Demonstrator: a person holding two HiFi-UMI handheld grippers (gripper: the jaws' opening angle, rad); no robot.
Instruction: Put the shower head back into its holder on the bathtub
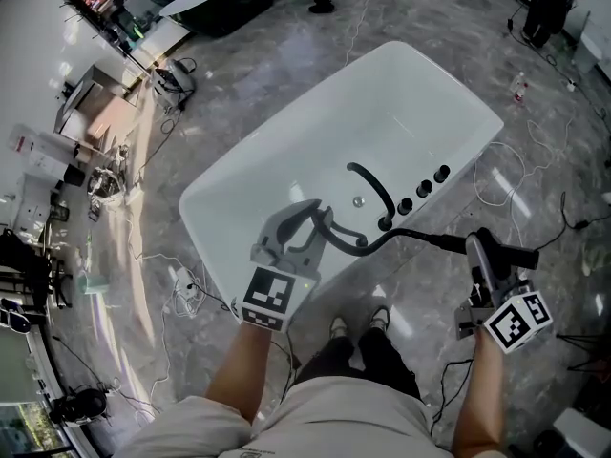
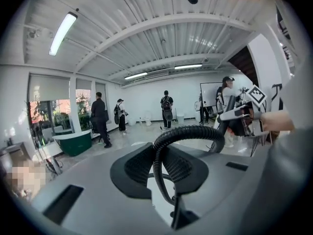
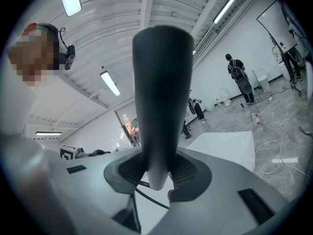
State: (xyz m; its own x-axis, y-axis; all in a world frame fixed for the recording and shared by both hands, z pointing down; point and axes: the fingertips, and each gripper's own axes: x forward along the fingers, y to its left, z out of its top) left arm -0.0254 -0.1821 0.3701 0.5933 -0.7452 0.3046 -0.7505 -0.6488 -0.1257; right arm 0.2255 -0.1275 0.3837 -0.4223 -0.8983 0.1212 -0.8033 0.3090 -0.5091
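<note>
The black shower head [image 1: 504, 254] is a long dark handle, and my right gripper [image 1: 477, 248] is shut on it beside the bathtub's near right corner. In the right gripper view the handle [image 3: 161, 97] stands upright between the pads of that gripper [image 3: 157, 173]. Its black ribbed hose [image 1: 387, 240] runs left to my left gripper [image 1: 315, 215], which is shut on it over the tub's near rim. In the left gripper view the hose [image 2: 186, 132] arches out of the left gripper [image 2: 159, 168]. The white bathtub [image 1: 286, 165] carries a black spout [image 1: 372, 189] and black knobs [image 1: 423, 188] on its rim.
Cables [image 1: 506, 184] trail over the grey marble floor to the right of the tub. Equipment and cases [image 1: 95, 175] crowd the left side. Several people [image 2: 167, 107] stand far across the room. My shoes [image 1: 358, 325] are close to the tub's near edge.
</note>
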